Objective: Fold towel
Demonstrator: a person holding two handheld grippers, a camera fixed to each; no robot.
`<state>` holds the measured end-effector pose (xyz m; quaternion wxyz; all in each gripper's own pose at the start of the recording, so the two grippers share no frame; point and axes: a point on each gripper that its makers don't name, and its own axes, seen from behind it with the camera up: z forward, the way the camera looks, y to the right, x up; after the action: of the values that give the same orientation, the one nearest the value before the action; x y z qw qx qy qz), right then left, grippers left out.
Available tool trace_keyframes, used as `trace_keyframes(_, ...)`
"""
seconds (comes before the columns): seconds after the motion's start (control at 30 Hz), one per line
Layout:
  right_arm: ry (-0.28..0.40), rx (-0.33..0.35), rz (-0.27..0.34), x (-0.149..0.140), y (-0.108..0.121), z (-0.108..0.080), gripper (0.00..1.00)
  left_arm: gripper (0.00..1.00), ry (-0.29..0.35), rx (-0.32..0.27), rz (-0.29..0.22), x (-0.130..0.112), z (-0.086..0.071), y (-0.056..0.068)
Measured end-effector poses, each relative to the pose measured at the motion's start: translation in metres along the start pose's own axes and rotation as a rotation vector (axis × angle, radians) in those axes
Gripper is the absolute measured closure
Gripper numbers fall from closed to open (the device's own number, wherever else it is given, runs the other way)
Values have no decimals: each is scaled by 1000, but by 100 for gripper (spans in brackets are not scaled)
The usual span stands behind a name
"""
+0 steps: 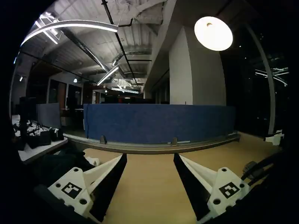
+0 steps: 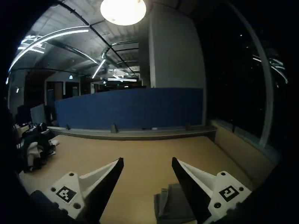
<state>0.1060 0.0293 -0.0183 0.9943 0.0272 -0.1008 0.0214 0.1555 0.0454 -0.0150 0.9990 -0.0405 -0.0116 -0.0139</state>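
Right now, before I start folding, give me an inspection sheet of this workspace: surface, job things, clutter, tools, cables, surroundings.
Surface: wooden tabletop, light and flat.
Job's things: grey towel lying on the tabletop, low between the right tool's fingers; looks folded in layers.
Clutter: dark and white heap at the table's left edge.
Tools: left tool open, holding nothing; right tool open over the towel, not gripping it.
Cables: black cables beside the left tool.
Surroundings: blue partition behind the table, round lamp lit overhead, dark windows alongside.
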Motion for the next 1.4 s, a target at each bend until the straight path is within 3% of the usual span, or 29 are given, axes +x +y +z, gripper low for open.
trace_keyframes(0.3, -26, 12, 3, -4, -17, 0, 0, 7, 12, -6, 42, -29, 7, 0)
trace_keyframes(0.4, -26, 12, 5, -2, -21, 3, 0, 7, 21, -8, 33, -37, 7, 0)
trace_keyframes(0.57, -15, 6, 9, 0, -24, 9, 0, 7, 32, 16, 12, -56, 8, -8)
trace_keyframes(0.9, 13, -1, -19, 3, -22, 25, 0, 7, 47, 52, 55, -95, 10, -22)
trace_keyframes(1.4, 8, 8, -63, -15, -35, 43, 0, 7, 62, 98, 44, -136, 8, -47)
